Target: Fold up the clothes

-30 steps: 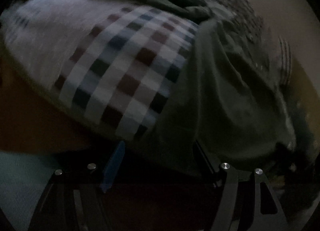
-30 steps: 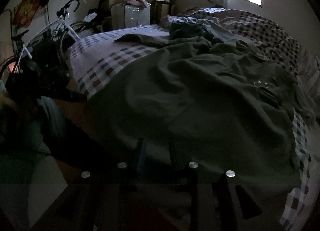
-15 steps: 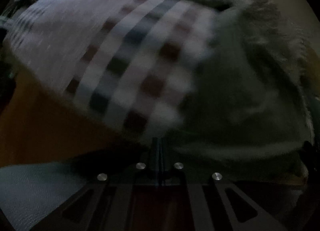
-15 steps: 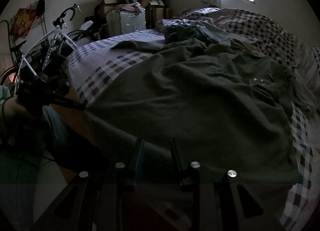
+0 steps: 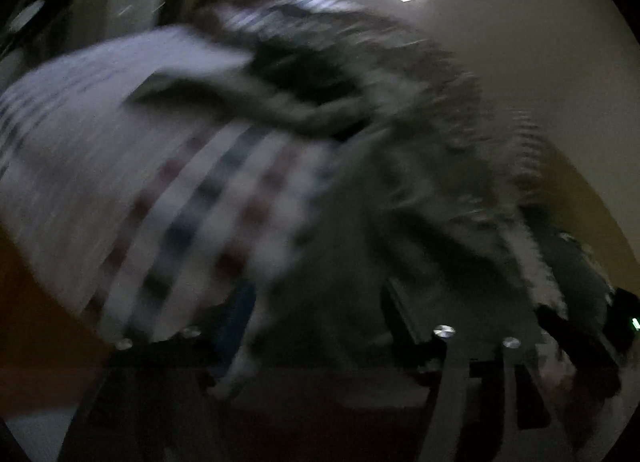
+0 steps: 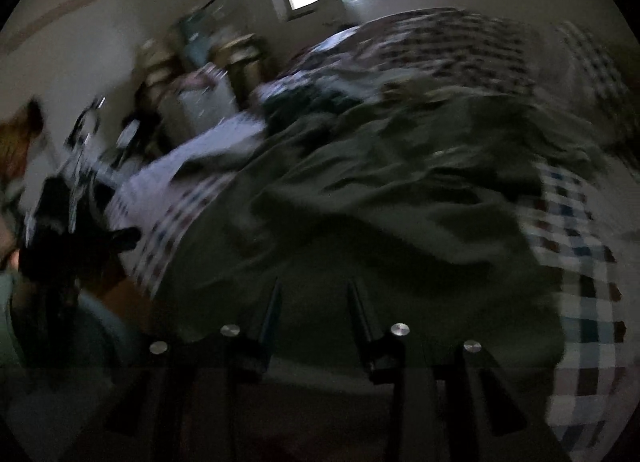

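**Big olive shirt spread on the bed, both claws letting go at the near hem**

So the dark olive-green cotton garment (image 6: 380,198) is lying spread over the bed with the checked red, blue and white sheet (image 6: 580,282), its bottom hem running along the near edge of the bed and its top end up toward the far edge, under the window. Everything is smeared with motion blur, so take the fine detail lightly.

The left gripper (image 5: 320,314) has just been opening and its jaws stand wide apart at the hem near the bed's near left corner; cloth sits in front of and between them, but nothing looks pinched. The right gripper (image 6: 314,306) has also just been opening; its fingers are a little apart over the hem further right, and the fabric looks released there too.

Handling-wise, I'd say this thing is light, floppy and wrinkle-prone: it'll sag and drag on the sheet instead of keeping shape. Best bet is pinching the two hem corners, or a sleeve edge, and lifting both sides together.
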`<state>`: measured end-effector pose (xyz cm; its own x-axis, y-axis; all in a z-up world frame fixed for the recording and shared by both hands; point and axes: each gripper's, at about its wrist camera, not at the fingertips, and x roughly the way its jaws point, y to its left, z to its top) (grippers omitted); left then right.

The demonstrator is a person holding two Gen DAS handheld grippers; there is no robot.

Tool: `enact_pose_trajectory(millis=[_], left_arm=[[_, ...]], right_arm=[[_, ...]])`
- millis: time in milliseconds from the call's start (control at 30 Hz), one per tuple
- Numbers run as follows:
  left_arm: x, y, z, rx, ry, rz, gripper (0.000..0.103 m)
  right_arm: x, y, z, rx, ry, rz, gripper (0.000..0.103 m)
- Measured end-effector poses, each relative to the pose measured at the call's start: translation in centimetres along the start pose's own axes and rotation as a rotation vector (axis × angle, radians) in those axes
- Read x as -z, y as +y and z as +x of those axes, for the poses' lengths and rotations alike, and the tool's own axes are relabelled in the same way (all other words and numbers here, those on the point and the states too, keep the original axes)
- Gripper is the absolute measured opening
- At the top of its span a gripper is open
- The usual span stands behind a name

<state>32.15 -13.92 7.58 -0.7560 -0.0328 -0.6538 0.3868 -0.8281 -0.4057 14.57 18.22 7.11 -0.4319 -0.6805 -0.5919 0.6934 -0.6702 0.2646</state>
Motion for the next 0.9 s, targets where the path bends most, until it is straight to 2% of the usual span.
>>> enact_pose_trajectory(millis=[133,200,300,400,567,633,733,800,900], left_arm=[[-2.5,-3.9,1.5,0.120,-0.033,0.098,0.083],[-3.7,-5.9,3.8,0.157,-0.027,0.137,0.083],[-5.3,-9.3,7.1,0.212,-0.013,0.193,0.083],[-6.9,-13.1,11.3,0.264,-0.010,0.248,0.083],[-8.1,-17.6,17.9,0.327,-0.001,0.249,0.083],[-8.2,-18.1,20.2,0.344,0.007,0.249,0.083],[-8.4,-18.2,22.9,0.313,0.029,0.247,0.083],[-8.5,-17.7,24.3,0.310,0.048,0.211,0.083],[-8.4,-16.9,25.9,0.291,0.074,0.174,0.083]], right_arm=[[-2.6,-4.1,-1.2,0.064,-0.089,0.102,0.044],[-3.9,-6.8,-1.6,0.100,-0.129,0.164,0.046],[-5.4,-11.3,-1.3,0.147,-0.144,0.262,0.048],[-6.7,-16.0,1.3,0.194,-0.085,0.324,0.049],[-8.5,-20.7,5.4,0.275,0.036,0.251,0.049],[-9.0,-22.3,7.2,0.287,0.091,0.204,0.049],[-9.5,-24.6,9.7,0.280,0.157,0.162,0.049],[-9.8,-25.6,11.0,0.240,0.174,0.143,0.049],[-10.5,-26.1,12.6,0.229,0.186,0.082,0.049]])
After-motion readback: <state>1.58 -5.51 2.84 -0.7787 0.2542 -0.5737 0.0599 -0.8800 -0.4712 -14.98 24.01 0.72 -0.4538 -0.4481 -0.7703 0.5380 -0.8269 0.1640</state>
